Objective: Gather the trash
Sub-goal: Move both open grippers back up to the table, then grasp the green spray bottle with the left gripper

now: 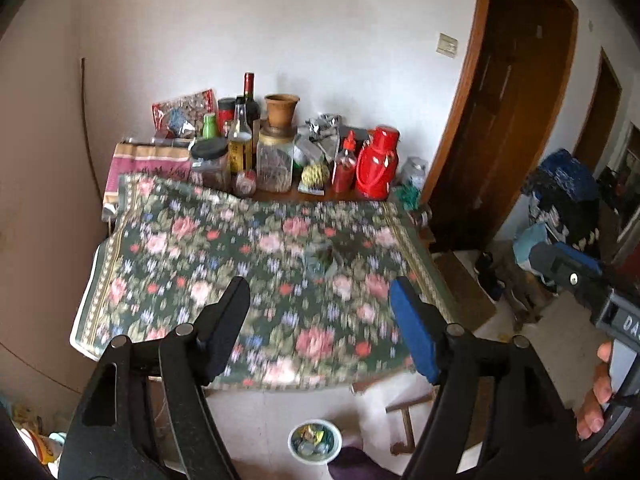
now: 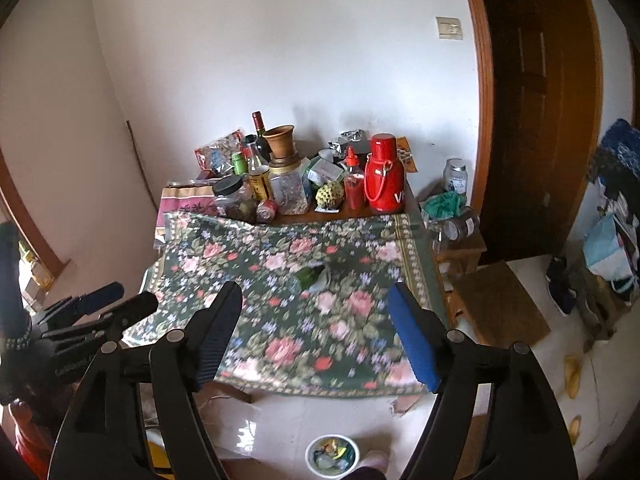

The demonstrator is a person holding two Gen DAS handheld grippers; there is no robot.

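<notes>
A crumpled green and clear wrapper lies near the middle of the floral tablecloth; in the left wrist view the wrapper is blurred. A small white bin holding several wrappers stands on the floor below the table's front edge; it also shows in the left wrist view. My left gripper is open and empty above the cloth. My right gripper is open and empty, also above the cloth. The left gripper shows at the left of the right wrist view.
Bottles, jars, a clay pot and a red thermos crowd the table's back edge. A wooden door stands at the right. A low stool and bags sit on the floor at the right.
</notes>
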